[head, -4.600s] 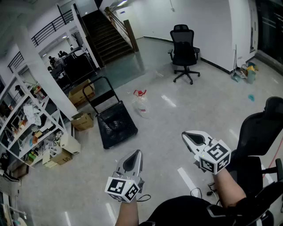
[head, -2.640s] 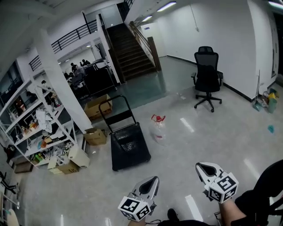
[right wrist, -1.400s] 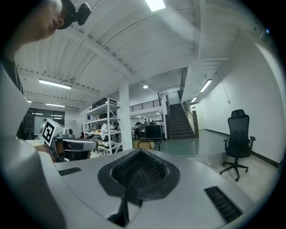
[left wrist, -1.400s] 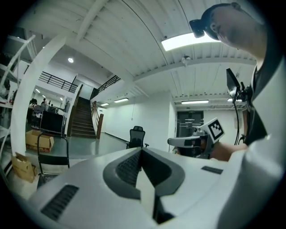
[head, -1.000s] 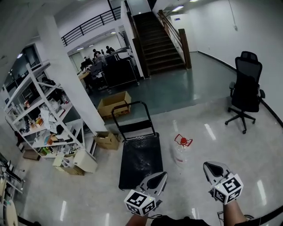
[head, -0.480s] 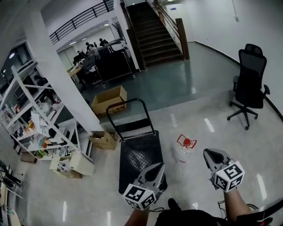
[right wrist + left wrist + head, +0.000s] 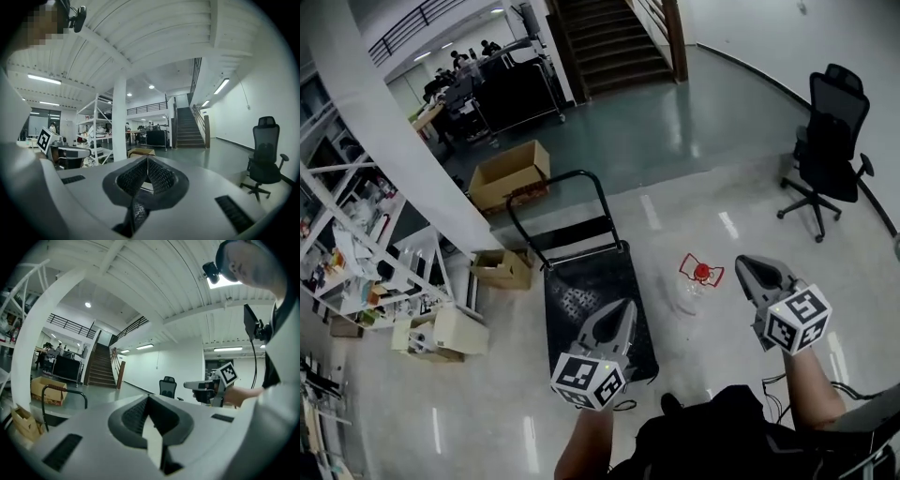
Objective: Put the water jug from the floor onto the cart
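The water jug (image 7: 697,285), clear with a red cap and red handle, stands on the shiny floor just right of the black platform cart (image 7: 581,295). The cart's tubular push handle (image 7: 555,180) rises at its far end. My left gripper (image 7: 622,313) hovers over the cart's near end, jaws together and empty. My right gripper (image 7: 746,266) hangs just right of the jug, also shut and empty. In the left gripper view the left gripper (image 7: 148,397) points level with the cart handle (image 7: 65,390) to its left. The right gripper (image 7: 147,157) looks across the hall; neither gripper view shows the jug.
A black office chair (image 7: 834,141) stands at the far right. An open cardboard box (image 7: 511,172) and a smaller one (image 7: 501,269) lie left of the cart, beside a white column (image 7: 394,141) and a cluttered shelf rack (image 7: 356,253). Stairs (image 7: 614,37) rise at the back.
I have walked forward: the cart and jug have come much closer, and both grippers now sit over the cart's near end and beside the jug. Both stayed shut.
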Action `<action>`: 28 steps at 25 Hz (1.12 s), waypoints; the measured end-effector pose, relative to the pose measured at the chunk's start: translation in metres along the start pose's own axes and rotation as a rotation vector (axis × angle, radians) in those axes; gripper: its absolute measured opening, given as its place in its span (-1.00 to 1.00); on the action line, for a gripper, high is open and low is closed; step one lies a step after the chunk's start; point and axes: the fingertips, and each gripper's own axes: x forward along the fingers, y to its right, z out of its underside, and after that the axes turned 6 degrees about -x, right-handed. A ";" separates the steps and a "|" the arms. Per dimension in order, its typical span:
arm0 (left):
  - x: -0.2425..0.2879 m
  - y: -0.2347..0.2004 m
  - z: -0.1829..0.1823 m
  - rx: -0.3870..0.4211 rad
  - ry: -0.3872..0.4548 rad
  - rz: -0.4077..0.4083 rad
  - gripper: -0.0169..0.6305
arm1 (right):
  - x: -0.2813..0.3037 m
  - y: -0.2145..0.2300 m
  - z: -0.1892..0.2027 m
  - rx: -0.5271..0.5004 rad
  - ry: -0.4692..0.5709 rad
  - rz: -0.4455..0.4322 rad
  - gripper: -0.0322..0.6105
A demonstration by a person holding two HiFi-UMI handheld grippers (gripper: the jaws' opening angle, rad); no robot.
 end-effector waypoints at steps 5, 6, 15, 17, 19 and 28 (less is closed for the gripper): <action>0.014 -0.024 0.009 -0.065 -0.027 0.008 -0.96 | 0.034 0.013 0.010 0.032 -0.028 0.017 -0.89; 0.018 -0.028 0.010 -0.077 -0.030 0.013 -0.96 | 0.042 0.018 0.012 0.036 -0.026 0.021 -0.89; 0.090 -0.068 0.018 -0.065 -0.073 -0.053 -0.96 | 0.120 0.092 0.054 0.127 -0.064 0.009 -0.89; 0.117 -0.073 0.025 -0.064 -0.102 -0.045 -0.96 | 0.139 0.116 0.072 0.155 -0.082 0.011 -0.89; 0.148 -0.076 0.035 -0.072 -0.139 -0.031 -0.96 | 0.157 0.142 0.096 0.182 -0.112 0.015 -0.85; 0.290 -0.104 0.133 -0.197 -0.394 -0.032 -0.96 | 0.224 0.235 0.269 0.435 -0.379 0.020 -0.40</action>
